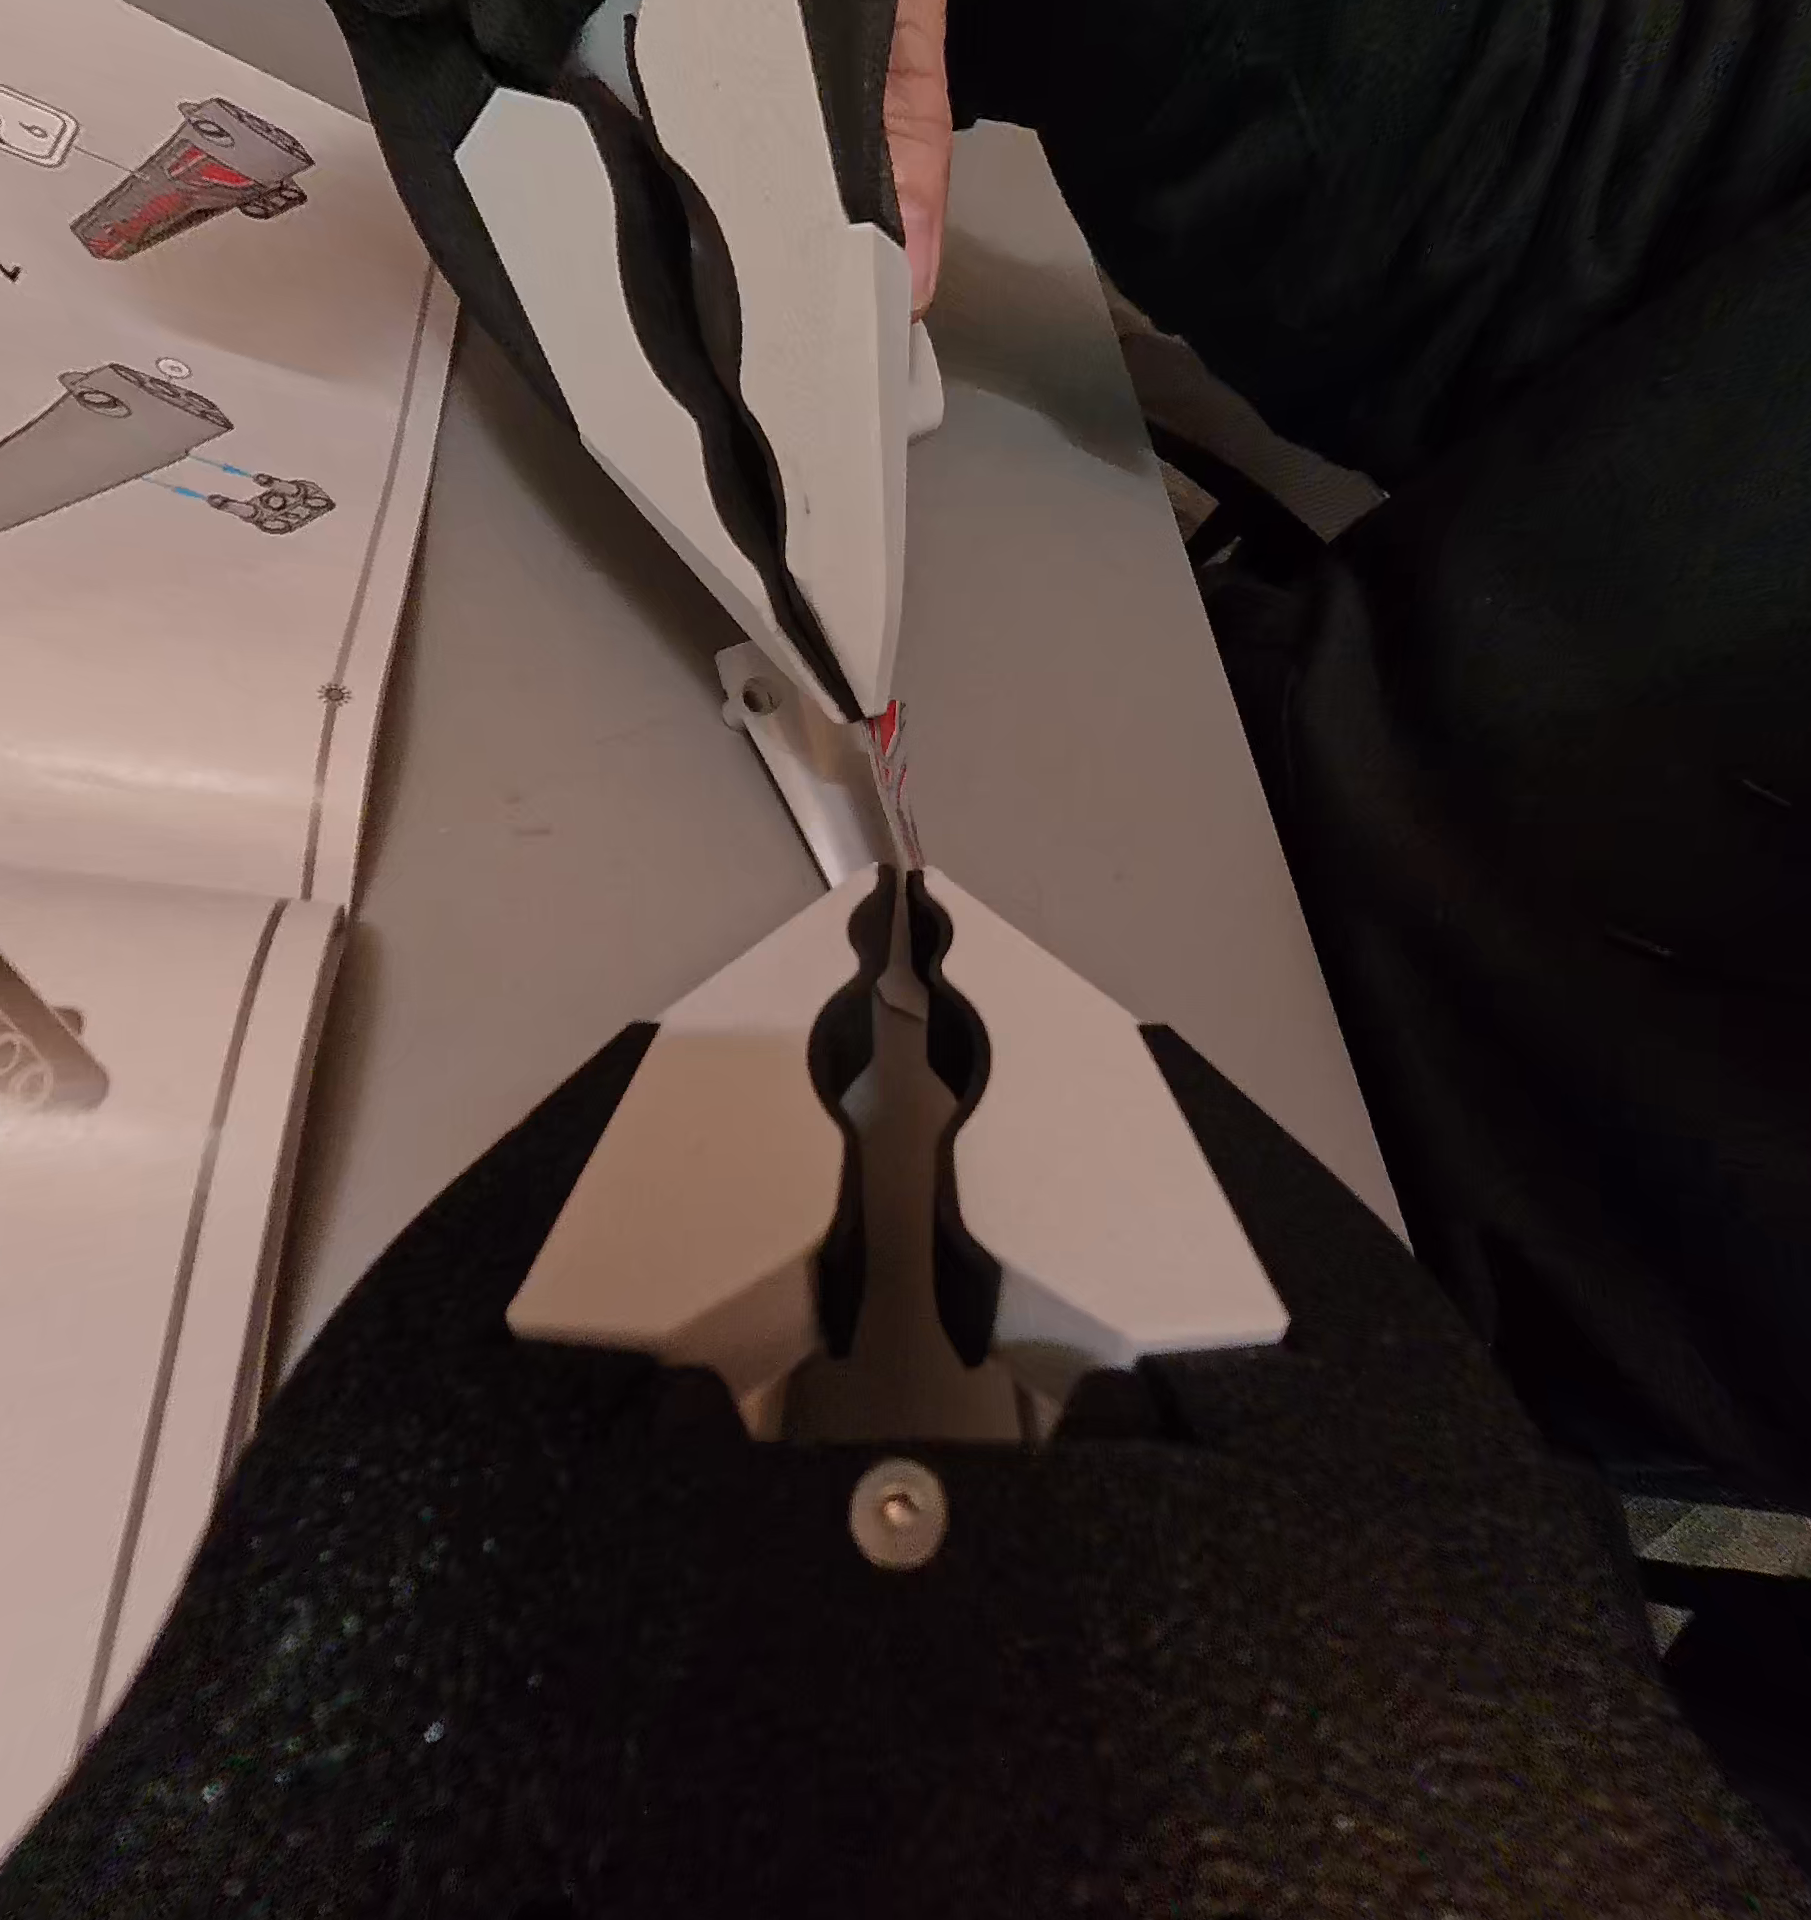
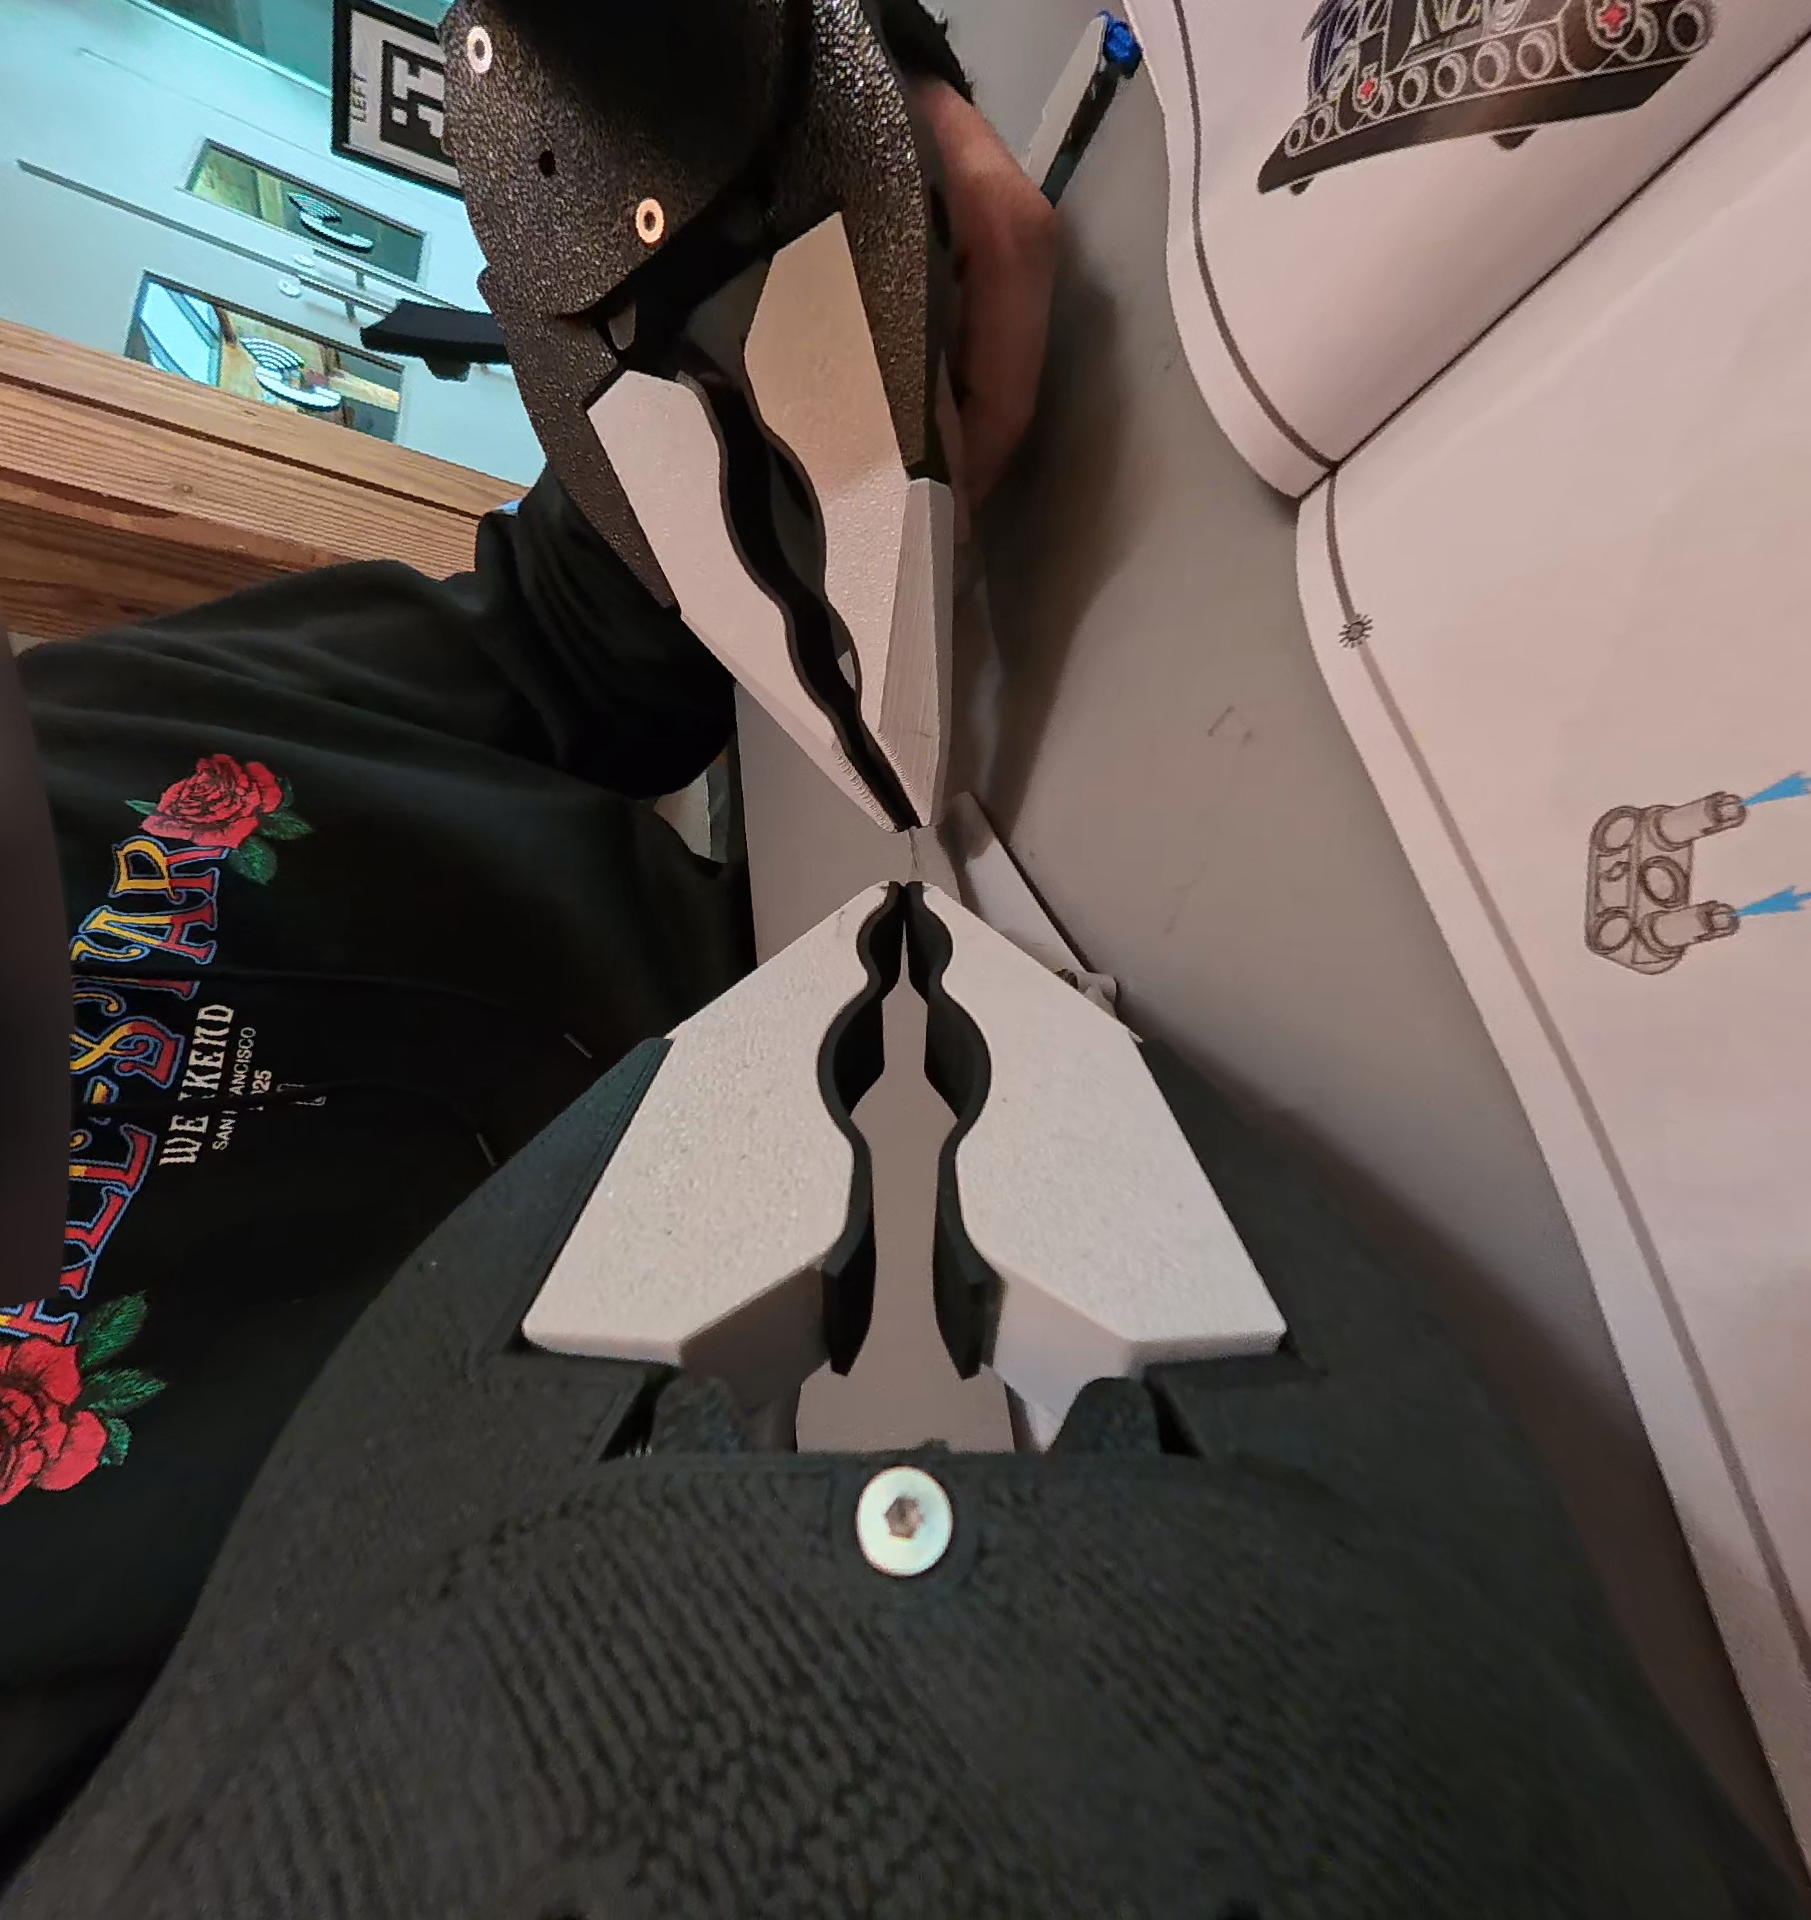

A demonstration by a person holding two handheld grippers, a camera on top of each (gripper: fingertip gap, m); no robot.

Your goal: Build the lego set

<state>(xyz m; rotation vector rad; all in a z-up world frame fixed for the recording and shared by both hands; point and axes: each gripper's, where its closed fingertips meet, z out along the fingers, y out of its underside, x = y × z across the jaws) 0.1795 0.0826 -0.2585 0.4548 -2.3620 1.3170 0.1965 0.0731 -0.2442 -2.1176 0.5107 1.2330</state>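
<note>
A thin sticker (image 1: 893, 774) with a red and grey pattern is stretched edge-on between the two grippers. My left gripper (image 1: 899, 883) is shut on its near end. My right gripper (image 1: 854, 707) comes in from above and is shut on its far end. A white Lego panel (image 1: 766, 717) with a pin hole lies on the grey table just under the sticker. In the right wrist view my right gripper (image 2: 901, 891) and the left gripper (image 2: 906, 821) meet tip to tip over a sliver of the sticker (image 2: 922, 850), with the white panel (image 2: 1005, 904) beside them.
The open instruction booklet (image 1: 153, 520) lies left of the grippers and also shows in the right wrist view (image 2: 1607, 727). The grey table (image 1: 589, 727) ends close on the right at its edge (image 1: 1244, 727). A person in dark clothing (image 2: 361, 935) sits against it. Only a small space, under 4 cm, lies between the two pairs of fingers.
</note>
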